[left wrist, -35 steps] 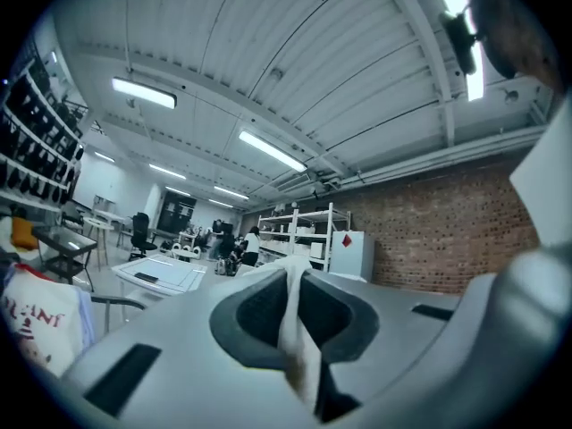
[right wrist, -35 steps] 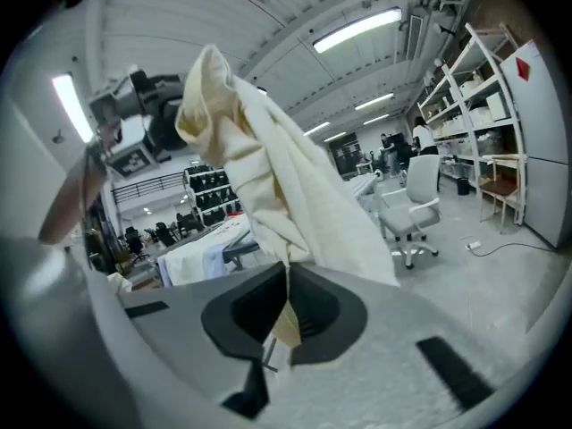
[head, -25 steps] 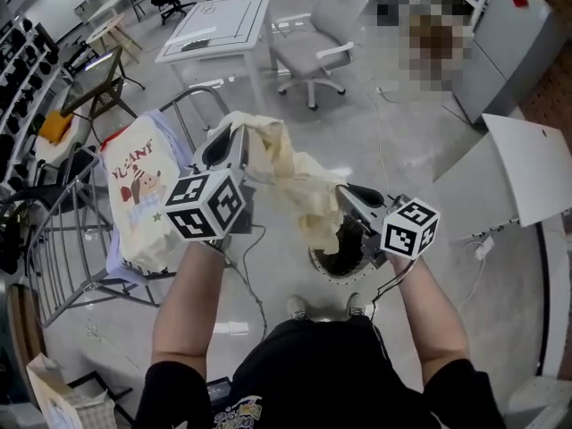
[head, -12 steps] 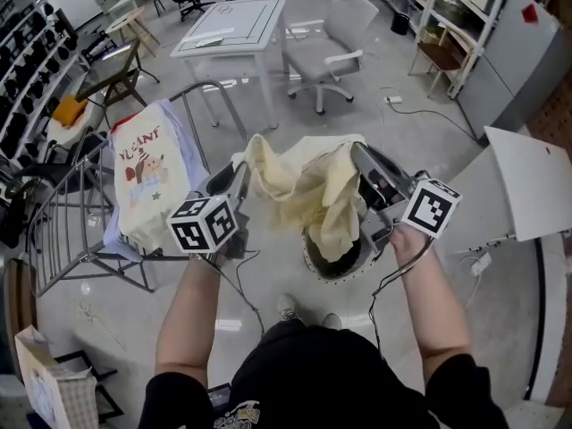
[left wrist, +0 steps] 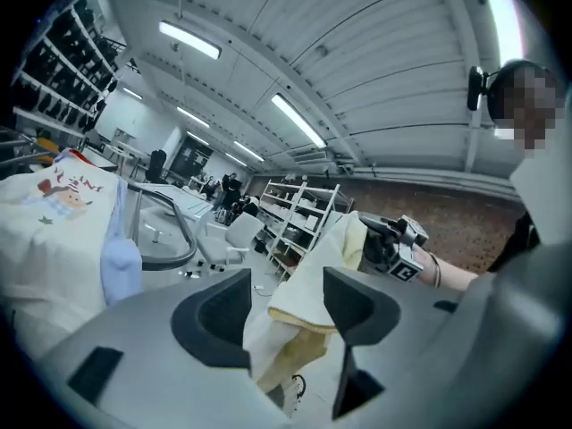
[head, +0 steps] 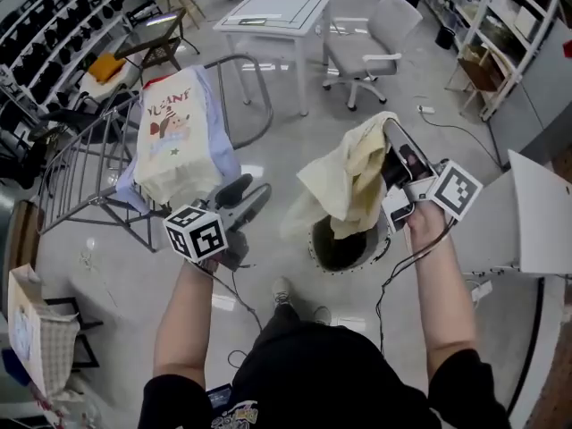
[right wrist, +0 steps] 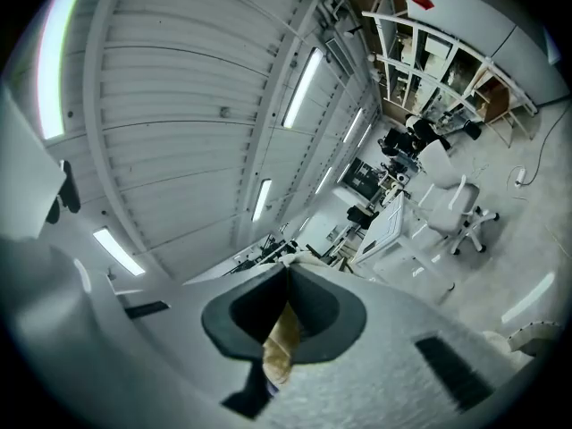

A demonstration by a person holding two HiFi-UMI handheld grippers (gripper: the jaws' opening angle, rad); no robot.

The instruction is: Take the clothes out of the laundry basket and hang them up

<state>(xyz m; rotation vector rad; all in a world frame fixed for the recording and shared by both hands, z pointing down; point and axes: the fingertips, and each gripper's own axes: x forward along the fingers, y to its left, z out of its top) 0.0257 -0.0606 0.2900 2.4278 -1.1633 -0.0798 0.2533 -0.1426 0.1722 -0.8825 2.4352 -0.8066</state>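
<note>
Nearest are the person's two bare forearms, reaching out from a black top. The left claw is held low and roughly level. Its jaws have just been opening and now stand wide, with nothing pressed between the pads. In the left gripper view the cream garment shows through the gap, but it hangs beyond the jaws, apart from them.

The right claw is raised higher on the right. Its jaws are closed tight on a pinch of the cream garment, and a fold of the yellowish cloth sticks out below the pads in the right gripper view. The garment dangles from that grip in loose folds. Its lower end hangs over the round laundry basket, which stands on the pale floor just ahead of the person's shoes.

Further off to the left is a metal drying rack. A white printed T-shirt is draped over it, with a light blue cloth along its right edge.

Beyond stand a white desk, a grey office chair and shelving along the right wall.
</note>
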